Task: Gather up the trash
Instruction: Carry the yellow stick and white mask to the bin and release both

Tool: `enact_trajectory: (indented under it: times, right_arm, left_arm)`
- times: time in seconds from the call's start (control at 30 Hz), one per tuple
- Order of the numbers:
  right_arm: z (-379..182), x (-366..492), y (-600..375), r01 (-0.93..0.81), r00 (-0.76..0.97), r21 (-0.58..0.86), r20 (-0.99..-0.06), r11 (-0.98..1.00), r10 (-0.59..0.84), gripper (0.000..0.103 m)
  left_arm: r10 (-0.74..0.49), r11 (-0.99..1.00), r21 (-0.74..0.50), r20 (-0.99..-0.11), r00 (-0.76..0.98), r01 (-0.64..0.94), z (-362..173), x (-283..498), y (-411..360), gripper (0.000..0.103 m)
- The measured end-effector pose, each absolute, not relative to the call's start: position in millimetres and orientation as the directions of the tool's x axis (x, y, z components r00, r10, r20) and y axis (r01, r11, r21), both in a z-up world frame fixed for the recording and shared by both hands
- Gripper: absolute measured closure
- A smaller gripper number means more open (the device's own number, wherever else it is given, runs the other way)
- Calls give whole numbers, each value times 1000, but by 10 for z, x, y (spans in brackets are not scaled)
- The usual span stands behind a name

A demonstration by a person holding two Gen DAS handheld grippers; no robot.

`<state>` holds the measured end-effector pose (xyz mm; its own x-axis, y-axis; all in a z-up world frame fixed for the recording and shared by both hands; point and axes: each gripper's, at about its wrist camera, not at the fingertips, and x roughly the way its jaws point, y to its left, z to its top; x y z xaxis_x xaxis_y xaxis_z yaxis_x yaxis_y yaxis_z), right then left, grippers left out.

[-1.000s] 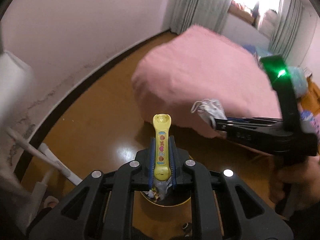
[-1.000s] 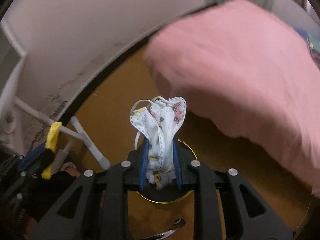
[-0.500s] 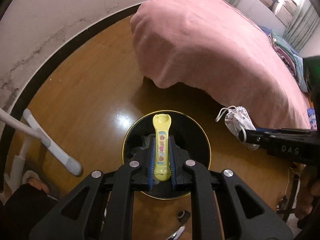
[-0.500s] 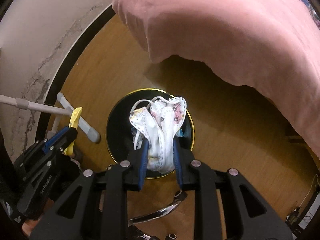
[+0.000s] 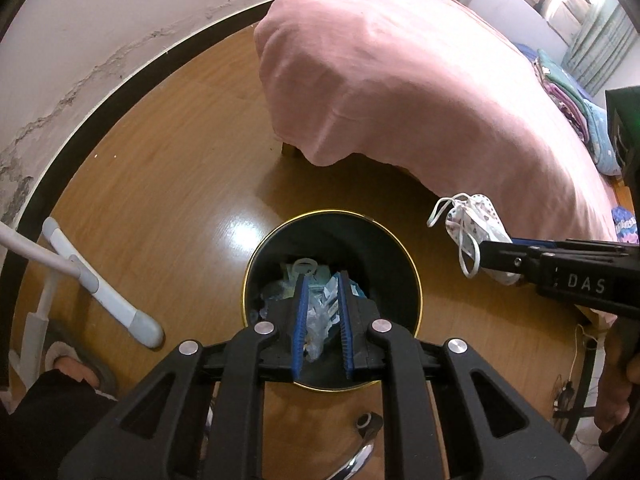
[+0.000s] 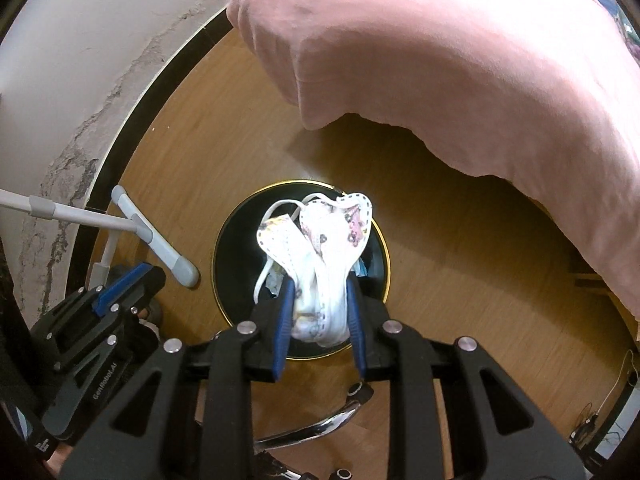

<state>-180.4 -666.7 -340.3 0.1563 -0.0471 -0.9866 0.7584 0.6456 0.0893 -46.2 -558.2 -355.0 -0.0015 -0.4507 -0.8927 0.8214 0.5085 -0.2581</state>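
Note:
A black bin with a gold rim (image 5: pixel 256 264) stands on the wooden floor, with wrappers and other trash (image 5: pixel 316 300) inside. My left gripper (image 5: pixel 322 280) hangs over its mouth, jaws a narrow gap apart with nothing between them; the bin's trash shows through the gap. My right gripper (image 6: pixel 320 284) points straight down over the same bin (image 6: pixel 224 240), shut on a crumpled white patterned face mask (image 6: pixel 332 232) whose ear loops dangle. From the left wrist view the mask (image 5: pixel 476 224) and right gripper (image 5: pixel 486 252) sit at the bin's right. The left gripper (image 6: pixel 148 276) shows at the lower left of the right wrist view.
A bed under a pink cover (image 5: pixel 420 80) overhangs the floor behind the bin. A white pole with a grey-tipped foot (image 5: pixel 116 300) leans at the left by the wall. A chrome leg (image 6: pixel 320 428) lies near the bin's front. A slippered foot (image 5: pixel 72 364) stands at lower left.
Both grippers sank from bed height to just above the bin. The yellow stick that the left gripper held is gone from its jaws. The right gripper still holds the mask.

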Motion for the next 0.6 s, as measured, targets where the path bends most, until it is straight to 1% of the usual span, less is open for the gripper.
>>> enact_trajectory:
  times: [0.03, 0.07, 0.1, 0.13, 0.17, 0.2, 0.23, 0.27, 0.3, 0.43, 0.5, 0.6]
  right_arm:
    - [-3403, -1805, -6666, 758, 156, 89, -987, 646, -47, 79]
    - [-3401, -1806, -6670, 757, 156, 89, -987, 647, -47, 79]
    - [-3402, -1809, -6671, 758, 157, 89, -986, 647, -48, 78]
    - [-3399, -1809, -6669, 758, 157, 90, -986, 646, -48, 78]
    - [-3397, -1809, -6668, 758, 157, 89, -986, 646, -49, 78]
    - [-3394, -1811, -6670, 758, 159, 88, -986, 646, -51, 77]
    - [-3391, -1809, -6677, 757, 160, 89, -986, 648, -52, 77]
    - [-3391, -1810, -6676, 756, 162, 90, -985, 648, -52, 73]
    - [-3391, -1810, -6677, 756, 163, 91, -985, 649, -51, 69]
    - [-3383, -1796, -6673, 747, 169, 97, -985, 658, -47, 62]
    - [-3388, -1784, -6666, 744, 169, 97, -985, 661, -45, 55]
    - [-3375, -1776, -6660, 741, 173, 99, -984, 664, -45, 52]
  left_arm:
    - [-447, 509, -255, -895, -1, 822, -3553, -466, -5588, 88]
    - [-444, 510, -254, -896, -1, 822, -3551, -467, -5598, 82]
    - [-443, 511, -252, -896, 0, 821, -3548, -469, -5605, 74]
    - [-445, 512, -252, -895, 3, 821, -3540, -469, -5602, 69]
    - [-448, 511, -252, -894, 5, 822, -3535, -469, -5597, 62]
    - [-451, 512, -251, -893, 8, 822, -3530, -468, -5594, 58]
    - [-452, 513, -249, -892, 11, 822, -3527, -468, -5592, 56]
    - [-450, 513, -249, -893, 11, 821, -3533, -468, -5591, 53]
    - [-447, 515, -246, -894, 13, 821, -3538, -470, -5590, 47]
    - [-446, 515, -242, -895, 16, 822, -3536, -477, -5589, 42]
    - [-443, 517, -238, -896, 19, 822, -3536, -477, -5589, 39]
    - [-442, 520, -238, -897, 19, 820, -3536, -468, -5577, 39]
